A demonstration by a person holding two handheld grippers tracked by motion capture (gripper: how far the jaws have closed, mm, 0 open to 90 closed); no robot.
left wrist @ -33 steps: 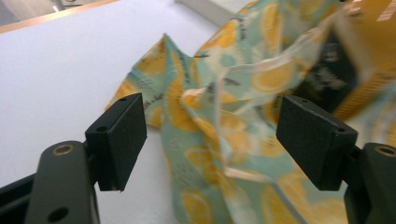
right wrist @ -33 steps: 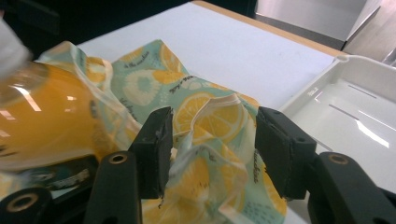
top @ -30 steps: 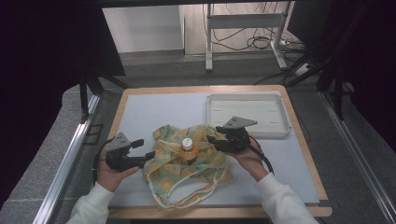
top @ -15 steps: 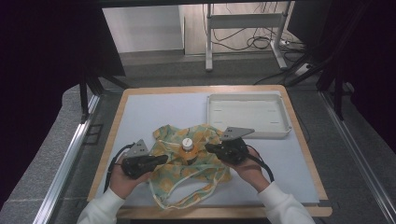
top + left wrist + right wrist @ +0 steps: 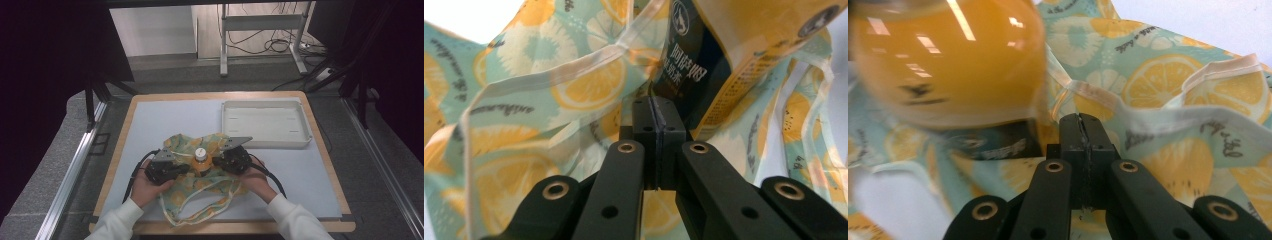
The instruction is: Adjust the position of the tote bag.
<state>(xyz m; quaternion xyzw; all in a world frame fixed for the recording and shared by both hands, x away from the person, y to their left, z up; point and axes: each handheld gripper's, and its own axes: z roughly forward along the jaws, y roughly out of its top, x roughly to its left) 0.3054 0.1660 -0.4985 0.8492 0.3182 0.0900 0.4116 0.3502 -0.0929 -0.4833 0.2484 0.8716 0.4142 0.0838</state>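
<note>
Your table has a pale blue mat (image 5: 165, 125) with a wooden edge all around, and lots of bare mat far and left. On the far right sits a white tray (image 5: 266, 125). Near you lies the lemon bag (image 5: 220, 187), with the orange bottle (image 5: 200, 159) standing on it. Your left gripper (image 5: 176, 170) and right gripper (image 5: 223, 161) are just beside the bottle, one on each side. Both have their jaws pressed tight together. Whether they pinch any cloth, you cannot tell.
</note>
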